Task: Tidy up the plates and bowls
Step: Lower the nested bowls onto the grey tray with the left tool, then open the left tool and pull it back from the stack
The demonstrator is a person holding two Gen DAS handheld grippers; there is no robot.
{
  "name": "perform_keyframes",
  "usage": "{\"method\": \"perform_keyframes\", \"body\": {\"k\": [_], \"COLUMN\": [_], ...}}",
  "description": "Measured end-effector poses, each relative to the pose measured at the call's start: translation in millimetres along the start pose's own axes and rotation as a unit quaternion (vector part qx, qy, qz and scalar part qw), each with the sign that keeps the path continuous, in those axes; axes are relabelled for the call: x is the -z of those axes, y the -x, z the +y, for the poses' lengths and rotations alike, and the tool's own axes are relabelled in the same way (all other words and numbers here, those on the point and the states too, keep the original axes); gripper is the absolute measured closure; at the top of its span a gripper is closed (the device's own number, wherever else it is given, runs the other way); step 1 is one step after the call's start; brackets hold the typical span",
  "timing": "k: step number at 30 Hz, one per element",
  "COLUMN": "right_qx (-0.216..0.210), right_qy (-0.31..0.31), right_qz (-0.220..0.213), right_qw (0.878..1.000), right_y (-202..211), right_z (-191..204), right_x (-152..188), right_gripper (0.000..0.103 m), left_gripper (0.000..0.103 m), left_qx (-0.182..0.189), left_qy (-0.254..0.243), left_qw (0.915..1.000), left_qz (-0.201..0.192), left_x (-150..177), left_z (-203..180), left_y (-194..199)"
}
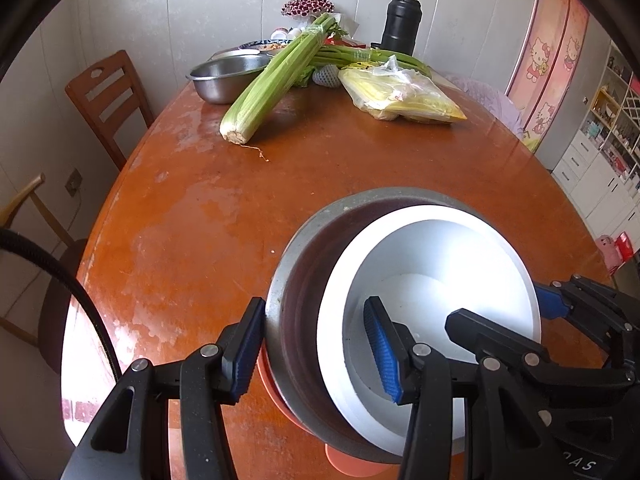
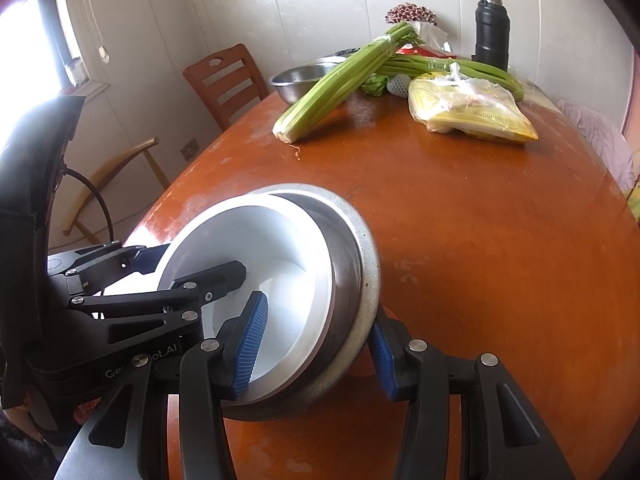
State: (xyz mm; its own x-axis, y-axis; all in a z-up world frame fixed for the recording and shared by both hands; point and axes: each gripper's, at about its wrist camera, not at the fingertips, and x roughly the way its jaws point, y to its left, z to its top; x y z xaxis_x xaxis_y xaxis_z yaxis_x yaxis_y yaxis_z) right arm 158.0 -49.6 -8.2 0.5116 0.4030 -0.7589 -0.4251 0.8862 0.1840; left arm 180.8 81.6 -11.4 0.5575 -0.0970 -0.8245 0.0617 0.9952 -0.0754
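Left wrist view: the left gripper (image 1: 316,352) has its jaws closed on the near-left rim of a steel bowl (image 1: 280,312) with a white bowl (image 1: 432,256) nested inside, tilted with mouths facing right. The right gripper (image 2: 316,344) clamps the opposite rim. Far across the desk (image 1: 200,216) lies celery (image 1: 272,80).

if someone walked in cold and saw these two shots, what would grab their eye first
First, the stack of nested bowls at the near edge of the wooden table: a bright white bowl inside a metal one, held tilted, with the left claw and right claw each astride one side of its rim. Next, the long celery bunch at the far end, propped on a steel basin, beside a yellow plastic bag.
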Motion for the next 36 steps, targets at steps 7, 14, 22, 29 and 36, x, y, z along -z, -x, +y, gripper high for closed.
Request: {"method": "perform_keyframes", "body": {"k": [7, 14, 22, 29, 36], "right_qx": [0.009, 0.026, 0.024, 0.022, 0.008], "right_qy": [-0.003, -0.002, -0.005, -0.001, 0.013], "right_qz": [0.000, 0.001, -0.021, -0.057, -0.102], "right_qw": [1.000, 1.000, 0.999, 0.998, 0.995], "right_y": [-0.6, -1.9, 10.4, 35.0, 70.6], "right_z": [-2.4, -4.3, -3.9, -0.5, 5.1], "right_x": [0.0, 0.3, -1.3, 0.1, 15.3], "right_gripper": [0.052, 0.052, 0.049, 0.045, 0.037], "left_gripper": [0.051, 0.050, 0.049, 0.047, 0.046], "left_qx": [-0.012, -0.020, -0.017, -0.026, -0.023], "left_qy": [-0.001, 0.004, 0.008, 0.011, 0.025], "left_qw": [0.9999, 0.9998, 0.9995, 0.9986, 0.9980], "left_qz": [-0.001, -0.001, -0.026, -0.045, -0.053], "left_x": [-0.9, -1.6, -1.9, 2.6, 22.7], "left_z": [1.6, 6.8, 9.3, 4.1, -4.9], "left_y": [-0.4, 3.1, 28.2, 48.4, 64.0]}}
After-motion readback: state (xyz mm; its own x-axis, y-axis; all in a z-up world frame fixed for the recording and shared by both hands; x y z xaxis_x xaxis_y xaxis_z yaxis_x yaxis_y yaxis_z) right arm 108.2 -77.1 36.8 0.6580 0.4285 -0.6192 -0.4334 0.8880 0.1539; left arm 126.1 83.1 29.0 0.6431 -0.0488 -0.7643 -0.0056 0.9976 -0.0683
